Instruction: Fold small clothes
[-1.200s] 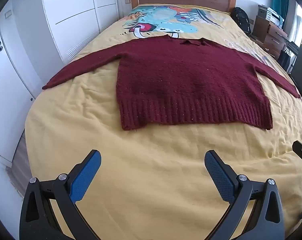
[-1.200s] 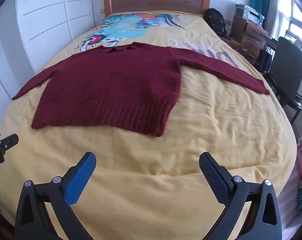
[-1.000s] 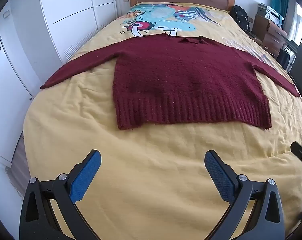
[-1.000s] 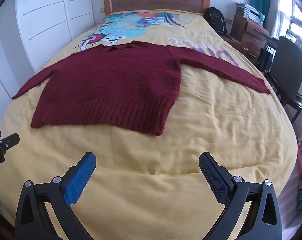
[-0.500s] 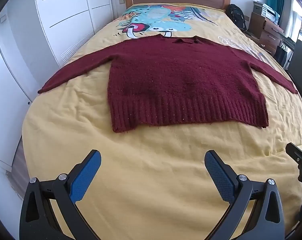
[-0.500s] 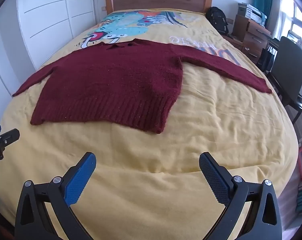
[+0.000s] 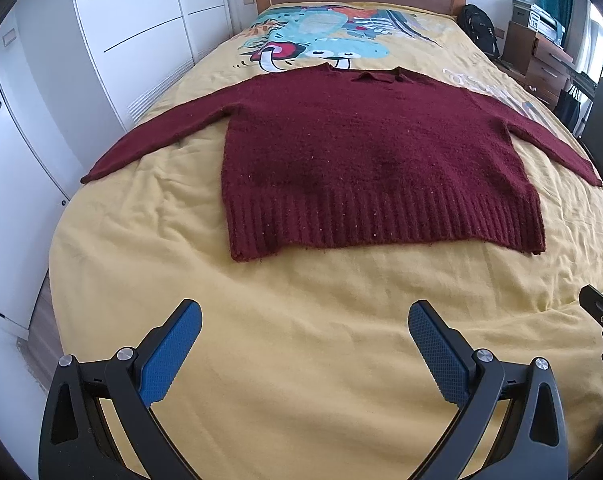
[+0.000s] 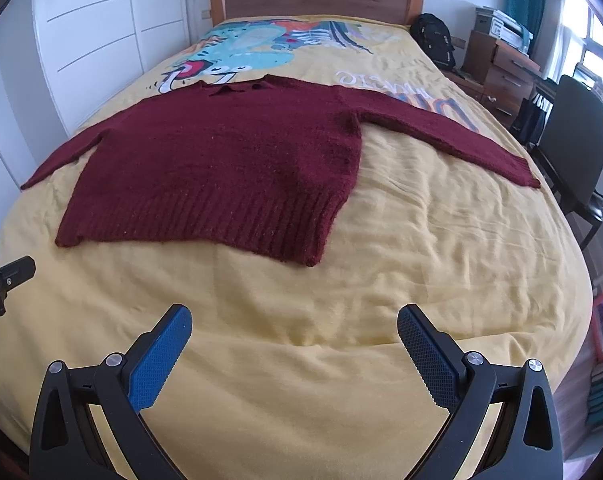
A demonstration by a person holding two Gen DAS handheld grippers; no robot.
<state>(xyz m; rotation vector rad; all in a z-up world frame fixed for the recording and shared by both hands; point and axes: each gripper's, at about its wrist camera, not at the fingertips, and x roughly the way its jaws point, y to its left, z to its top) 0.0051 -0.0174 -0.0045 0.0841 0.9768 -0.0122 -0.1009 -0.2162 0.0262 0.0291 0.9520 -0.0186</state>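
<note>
I see a dark red knitted sweater point(image 7: 365, 160) lying flat mid-bed on the yellow bedspread point(image 7: 301, 320), sleeves spread. My left gripper point(image 7: 304, 326) and right gripper point(image 8: 294, 322) gape wide, empty. It looks soft and floppy; I'd pinch its ribbed hem corners.

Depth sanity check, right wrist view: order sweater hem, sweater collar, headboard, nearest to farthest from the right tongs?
1. Sweater hem: nearest the right tongs, ahead and slightly left.
2. Sweater collar: mid-bed, left of centre.
3. Headboard: farthest, at the bed's far end.
</note>
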